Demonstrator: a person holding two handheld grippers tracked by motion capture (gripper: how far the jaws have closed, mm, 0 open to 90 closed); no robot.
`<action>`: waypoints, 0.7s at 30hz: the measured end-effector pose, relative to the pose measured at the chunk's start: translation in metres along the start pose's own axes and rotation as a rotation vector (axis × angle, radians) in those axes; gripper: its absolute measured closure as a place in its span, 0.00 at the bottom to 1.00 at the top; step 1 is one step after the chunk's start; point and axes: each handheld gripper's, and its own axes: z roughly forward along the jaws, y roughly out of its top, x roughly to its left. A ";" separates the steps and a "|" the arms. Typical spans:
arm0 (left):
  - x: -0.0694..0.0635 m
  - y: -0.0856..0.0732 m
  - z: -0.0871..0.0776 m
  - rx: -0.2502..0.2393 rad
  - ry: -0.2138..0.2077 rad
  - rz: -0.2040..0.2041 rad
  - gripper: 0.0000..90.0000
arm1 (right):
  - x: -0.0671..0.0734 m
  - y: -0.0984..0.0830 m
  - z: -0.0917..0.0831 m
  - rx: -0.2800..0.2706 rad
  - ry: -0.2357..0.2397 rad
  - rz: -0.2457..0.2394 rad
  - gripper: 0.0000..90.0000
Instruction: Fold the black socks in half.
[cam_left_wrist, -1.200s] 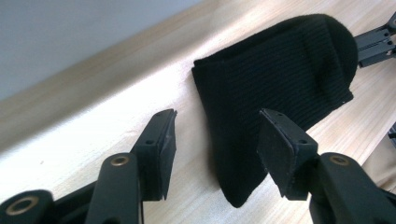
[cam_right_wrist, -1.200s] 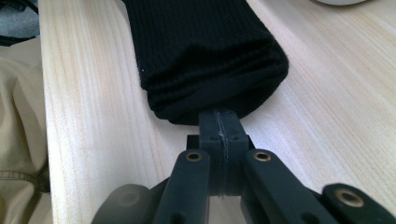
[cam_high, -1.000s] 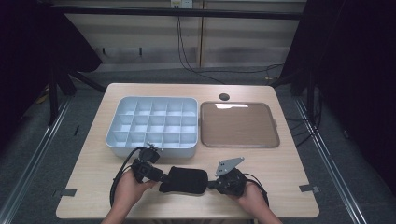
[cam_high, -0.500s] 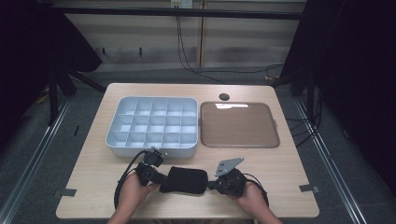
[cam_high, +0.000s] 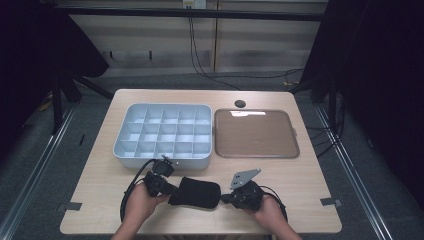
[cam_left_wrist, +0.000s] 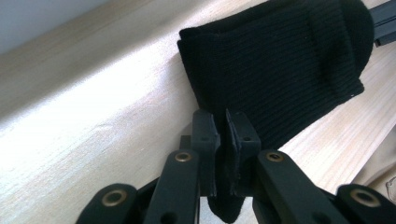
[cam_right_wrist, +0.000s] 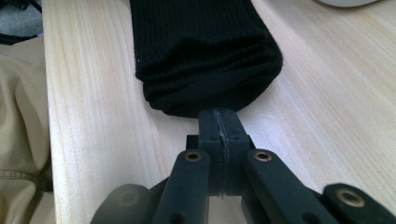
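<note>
Sock (cam_high: 197, 192) lies flat on bench (cam_high: 310, 175), just in front of grey tray (cam_high: 165, 155), long axis running left gripper (cam_high: 167, 189) to right gripper (cam_high: 227, 196). Left fingers (cam_left_wrist: 205, 133) just closing, pinching one end; right fingers pinched tight on the other. Black ribbed knit, folded thick

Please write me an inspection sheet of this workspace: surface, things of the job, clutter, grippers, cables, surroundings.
Surface: wooden table, mostly bare.
Job's things: black sock, folded, lying near the front edge.
Clutter: divided grey tray, compartments look empty; flat brown tray beside it.
Grippers: left gripper has just been closing and pinches one end of the sock; right gripper shut on the other end.
Cables: black cable loops from the left gripper.
Surroundings: dark curtains, grey floor.
</note>
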 end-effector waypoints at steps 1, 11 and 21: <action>-0.001 0.001 -0.001 0.001 0.001 0.000 0.93 | 0.000 0.000 0.000 0.000 0.000 0.003 1.00; -0.011 0.010 -0.010 -0.003 0.023 0.011 0.92 | -0.001 0.000 0.000 -0.001 -0.002 -0.003 1.00; -0.018 0.018 -0.017 0.003 0.019 0.041 0.91 | 0.000 0.002 0.001 -0.007 0.000 0.004 1.00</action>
